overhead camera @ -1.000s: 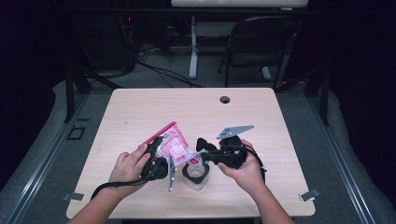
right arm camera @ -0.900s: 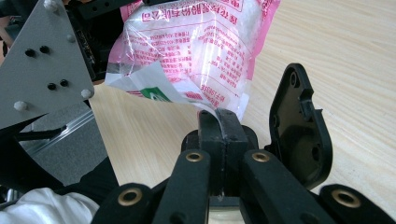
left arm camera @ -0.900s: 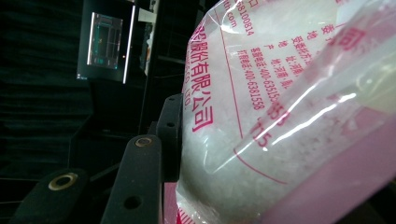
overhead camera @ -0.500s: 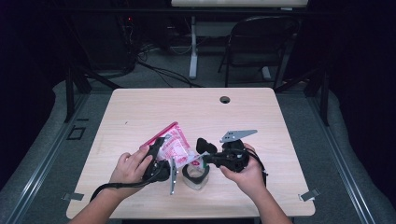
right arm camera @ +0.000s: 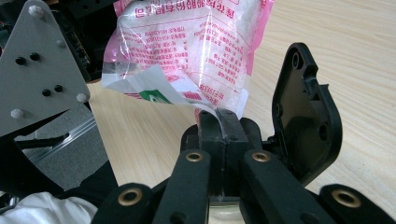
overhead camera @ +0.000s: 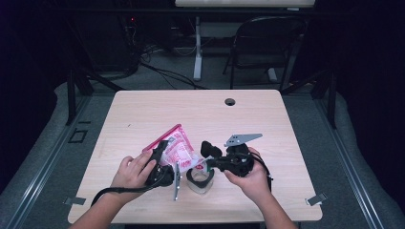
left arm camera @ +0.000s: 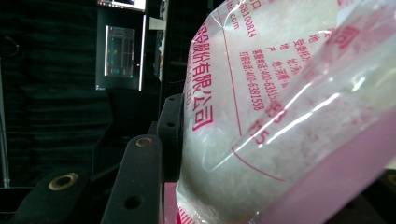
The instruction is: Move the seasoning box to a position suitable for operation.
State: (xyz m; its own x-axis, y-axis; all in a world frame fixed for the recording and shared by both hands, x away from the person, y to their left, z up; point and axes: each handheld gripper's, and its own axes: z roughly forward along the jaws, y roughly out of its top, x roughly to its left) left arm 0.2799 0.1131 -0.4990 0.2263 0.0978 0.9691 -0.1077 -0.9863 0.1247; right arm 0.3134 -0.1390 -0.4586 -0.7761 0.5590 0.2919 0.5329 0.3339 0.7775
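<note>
Over the wooden table (overhead camera: 143,114) we held the bag (overhead camera: 177,151) in our left gripper (left arm camera: 163,154); our right gripper (right arm camera: 219,123) pinched its corner, ready, we judged, to tear it open above the container (overhead camera: 199,180).

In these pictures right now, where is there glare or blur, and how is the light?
High view: the table is lit, the room around it dark. Left gripper view: the bag is very near, its pink edge blurred, glare streaks on the plastic. Right gripper view: sharp print, the right gripper pinching its corner.
</note>
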